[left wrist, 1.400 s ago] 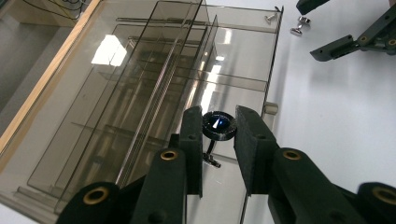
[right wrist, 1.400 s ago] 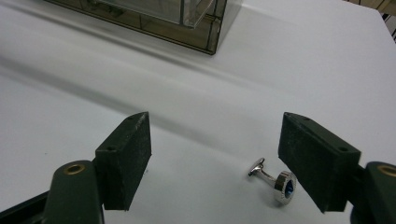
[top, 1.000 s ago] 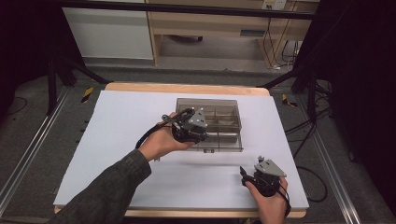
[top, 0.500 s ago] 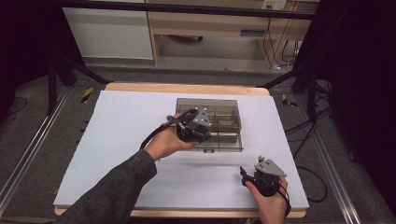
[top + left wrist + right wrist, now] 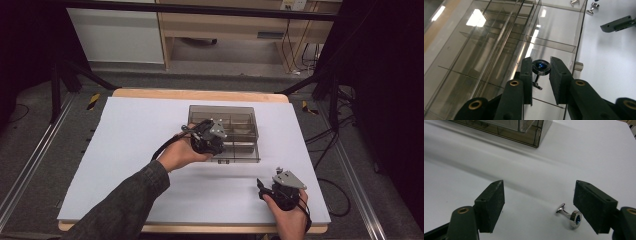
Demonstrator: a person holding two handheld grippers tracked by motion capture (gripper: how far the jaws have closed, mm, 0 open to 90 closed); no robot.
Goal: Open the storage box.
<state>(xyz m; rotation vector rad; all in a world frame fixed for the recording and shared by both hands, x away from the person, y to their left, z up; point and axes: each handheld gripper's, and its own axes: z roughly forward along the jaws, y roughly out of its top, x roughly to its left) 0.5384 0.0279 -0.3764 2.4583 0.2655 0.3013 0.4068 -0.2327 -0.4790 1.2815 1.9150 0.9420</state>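
— Hovering over the box, was it? Where did the left gripper stand?

— Above the near-left part of the smoky clear compartment box, which sat a little past the middle of the white table, toward twelve o'clock. The person's left hand carried it in from seven o'clock.

— And its jaws?

— Narrowed on a dark cufflink with a blue stone. In the left gripper view the round head sat between the two black pads, touching the left one at nine o'clock and lying just beside the right one at three o'clock. Its post and toggle hung down toward six o'clock, above the floor of a compartment by the box's near wall.

— Was anything else in the box?

— Two silvery cufflinks showed at one o'clock in that view, by the box's far corner; whether inside it or beside it I could not tell.

— The right gripper?

— It rested at the table's five o'clock corner in the right hand, well apart from the box. Its jaws were spread wide, pinching nothing.

— What lay between them?

— A silver cufflink with a blue stone lay on the white surface, just beside the right pad, not gripped, its toggle pointing toward ten o'clock.
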